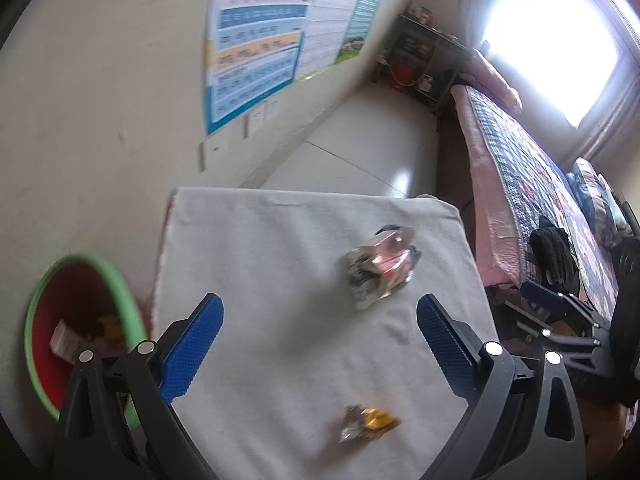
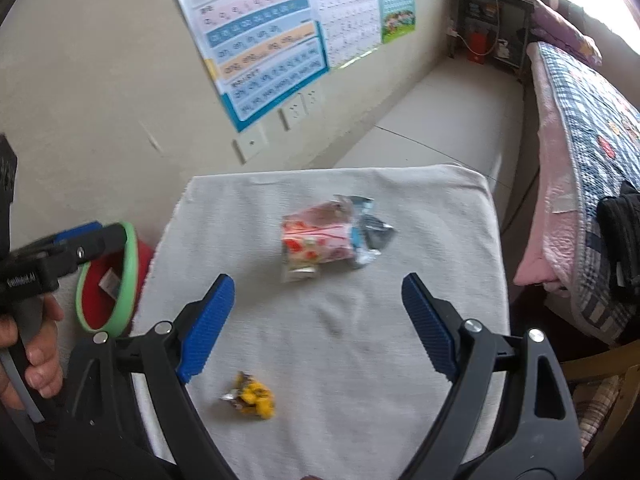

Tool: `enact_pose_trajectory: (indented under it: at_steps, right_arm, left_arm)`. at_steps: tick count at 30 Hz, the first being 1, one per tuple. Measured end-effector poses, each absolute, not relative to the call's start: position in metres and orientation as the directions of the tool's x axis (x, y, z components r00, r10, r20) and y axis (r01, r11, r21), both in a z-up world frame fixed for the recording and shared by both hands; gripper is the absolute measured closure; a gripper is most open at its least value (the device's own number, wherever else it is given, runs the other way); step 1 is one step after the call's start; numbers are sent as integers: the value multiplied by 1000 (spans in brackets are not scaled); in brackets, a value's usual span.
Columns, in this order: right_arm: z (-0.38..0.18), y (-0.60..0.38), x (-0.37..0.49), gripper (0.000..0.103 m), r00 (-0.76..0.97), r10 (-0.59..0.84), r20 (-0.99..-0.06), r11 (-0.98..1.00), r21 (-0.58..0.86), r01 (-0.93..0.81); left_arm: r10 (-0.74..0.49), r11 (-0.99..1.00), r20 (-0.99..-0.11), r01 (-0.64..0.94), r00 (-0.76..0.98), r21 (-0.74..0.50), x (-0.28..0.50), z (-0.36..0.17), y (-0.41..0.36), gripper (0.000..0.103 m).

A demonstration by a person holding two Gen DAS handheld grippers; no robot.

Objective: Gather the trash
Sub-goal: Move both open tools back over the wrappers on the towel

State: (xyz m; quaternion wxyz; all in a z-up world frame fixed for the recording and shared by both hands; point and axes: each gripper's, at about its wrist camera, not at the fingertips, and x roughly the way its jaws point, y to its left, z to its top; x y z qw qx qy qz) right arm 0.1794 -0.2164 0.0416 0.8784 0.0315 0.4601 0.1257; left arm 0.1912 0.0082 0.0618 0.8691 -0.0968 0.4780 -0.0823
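A pink and silver crumpled wrapper (image 1: 380, 268) (image 2: 324, 236) lies near the far side of a white cloth-covered table (image 1: 260, 240) (image 2: 420, 220). A small yellow wrapper (image 1: 368, 422) (image 2: 252, 396) lies near the front. A red bin with a green rim (image 1: 80, 320) (image 2: 116, 280) stands on the floor left of the table, with some trash inside. My left gripper (image 1: 320, 340) is open and empty above the table, the yellow wrapper below its jaws. My right gripper (image 2: 318, 320) is open and empty, over the table's middle. The left gripper also shows in the right wrist view (image 2: 76, 240), above the bin.
A wall with posters (image 1: 260, 40) (image 2: 260, 40) stands behind the table. A bed with a patterned quilt (image 1: 540, 168) (image 2: 592, 120) runs along the right. A dark shelf (image 1: 420, 60) (image 2: 492, 20) stands at the far end. Tiled floor (image 1: 360, 140) lies beyond the table.
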Motion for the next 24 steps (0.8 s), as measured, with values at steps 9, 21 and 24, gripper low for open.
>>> enact_pose_trajectory:
  at_steps: [9, 21, 24]
  right_arm:
    - [17, -250, 207, 19, 510, 221, -832, 974, 156, -167]
    - [-20, -261, 243, 19, 446, 213, -869, 975, 160, -155]
    - [-28, -263, 249, 19, 434, 210, -876, 976, 159, -152]
  left_arm:
    - [-224, 974, -871, 142, 438, -179, 249, 32, -47, 11]
    - [-241, 965, -921, 172, 307, -195, 299, -39, -79, 26]
    - [-228, 968, -928, 170, 294, -184, 309, -49, -82, 33]
